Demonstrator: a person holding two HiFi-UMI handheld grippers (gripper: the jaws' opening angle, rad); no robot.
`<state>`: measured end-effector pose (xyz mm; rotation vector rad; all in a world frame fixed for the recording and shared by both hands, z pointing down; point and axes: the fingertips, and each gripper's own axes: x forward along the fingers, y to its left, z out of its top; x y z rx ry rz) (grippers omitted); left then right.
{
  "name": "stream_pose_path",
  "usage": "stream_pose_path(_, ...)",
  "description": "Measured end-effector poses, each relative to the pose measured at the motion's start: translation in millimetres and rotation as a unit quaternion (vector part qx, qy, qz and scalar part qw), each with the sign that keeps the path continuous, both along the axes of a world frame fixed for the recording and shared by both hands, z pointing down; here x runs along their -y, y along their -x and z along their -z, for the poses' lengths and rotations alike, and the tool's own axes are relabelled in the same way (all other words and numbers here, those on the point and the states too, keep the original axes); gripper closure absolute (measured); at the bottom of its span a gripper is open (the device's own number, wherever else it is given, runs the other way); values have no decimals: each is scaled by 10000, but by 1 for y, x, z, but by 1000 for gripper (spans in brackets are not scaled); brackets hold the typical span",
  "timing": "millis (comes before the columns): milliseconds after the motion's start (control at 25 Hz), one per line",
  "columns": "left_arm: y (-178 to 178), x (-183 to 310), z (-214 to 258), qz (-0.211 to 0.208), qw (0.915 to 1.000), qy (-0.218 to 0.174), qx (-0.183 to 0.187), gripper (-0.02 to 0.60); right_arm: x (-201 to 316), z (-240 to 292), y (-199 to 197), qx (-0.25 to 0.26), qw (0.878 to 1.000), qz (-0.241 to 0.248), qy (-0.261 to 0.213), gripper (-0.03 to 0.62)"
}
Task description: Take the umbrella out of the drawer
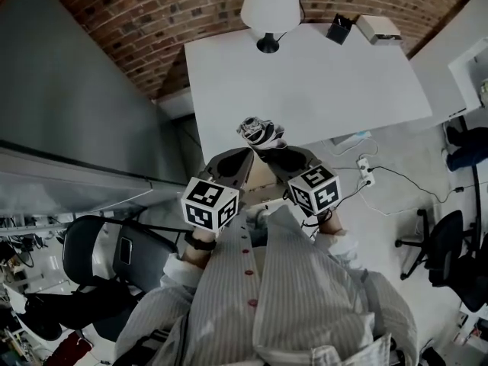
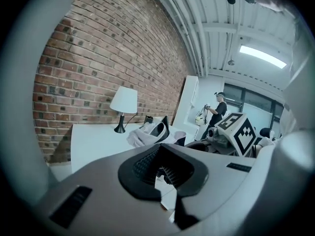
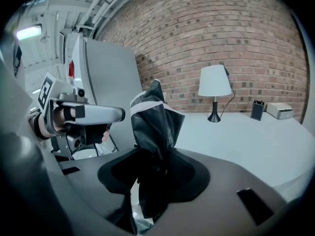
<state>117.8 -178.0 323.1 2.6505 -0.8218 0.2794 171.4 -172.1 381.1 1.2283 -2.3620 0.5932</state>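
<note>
Presently the extraction itself looks done, judging by where things sit. The right gripper (image 3: pixel 155 173) has its jaws clamped about halfway in on the folded umbrella (image 3: pixel 155 127). The black fabric with its pale band stands up out of the jaws, and a short end hangs below them. In the head view the umbrella (image 1: pixel 258 130) is carried in the air in front of me, over the near edge of the white table (image 1: pixel 320 82) and resting on nothing. The left gripper (image 2: pixel 165 173) has its jaws a little apart, with light showing between the ribbed pads and nothing between them; it takes no part in the hold. It sits just beside the right gripper at about the same height. From its own view the umbrella appears beyond its tips, apart from them. I cannot make out the drawer in any view: the grippers and my own sleeves cover the area below. I therefore cannot confirm whether it is open or shut. Outstanding, in my judgement: carry the umbrella to a resting place, the table being the nearest bare surface, release it, and close the drawer if required. The lamp (image 1: pixel 271 10) stands at the far edge of the table, well apart from the likely set-down spot. One risk noted: the grip is on soft fabric, which may slip.
</note>
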Motion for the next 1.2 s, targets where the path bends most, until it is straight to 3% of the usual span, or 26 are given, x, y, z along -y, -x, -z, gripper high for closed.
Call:
stream_pose_path(440, -8, -18, 8, -160, 9997, 62, -165, 573, -21, 64, -11, 923, 9932, -522, -477, 427)
stream_pose_path(1200, -4, -26, 10, -127, 9998, -60, -123, 572, -32, 77, -5, 998, 9912, -561, -670, 427)
